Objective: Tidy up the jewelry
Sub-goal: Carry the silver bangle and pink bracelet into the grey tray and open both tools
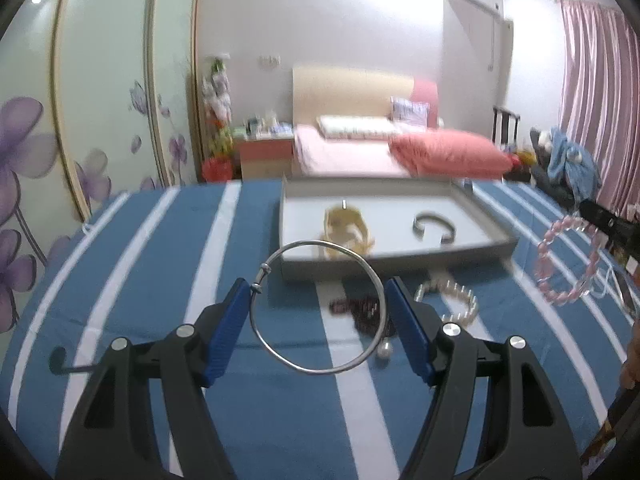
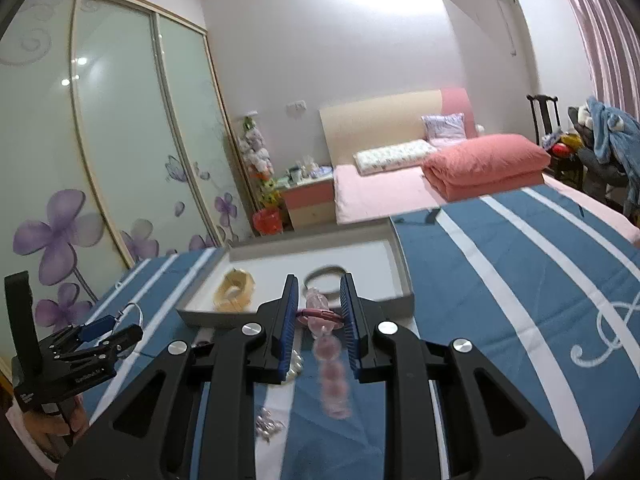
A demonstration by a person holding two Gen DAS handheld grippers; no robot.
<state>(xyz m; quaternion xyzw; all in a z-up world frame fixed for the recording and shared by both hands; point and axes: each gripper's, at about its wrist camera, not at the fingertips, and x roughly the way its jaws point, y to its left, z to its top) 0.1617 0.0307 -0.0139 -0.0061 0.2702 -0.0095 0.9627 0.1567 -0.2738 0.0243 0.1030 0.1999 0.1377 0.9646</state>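
Observation:
My left gripper is shut on a thin silver bangle, held upright between its blue pads above the striped cloth. At the right edge of that view, my right gripper hangs a pink bead bracelet in the air. In the right wrist view the right gripper is shut on that pink bracelet, which dangles blurred below the pads. Ahead lies a grey tray holding a gold bracelet and a dark open bangle.
On the blue striped cloth in front of the tray lie a pearl bracelet, a dark red bead bracelet and a loose pearl piece. Small silver pieces lie nearer. A bed and wardrobe stand behind.

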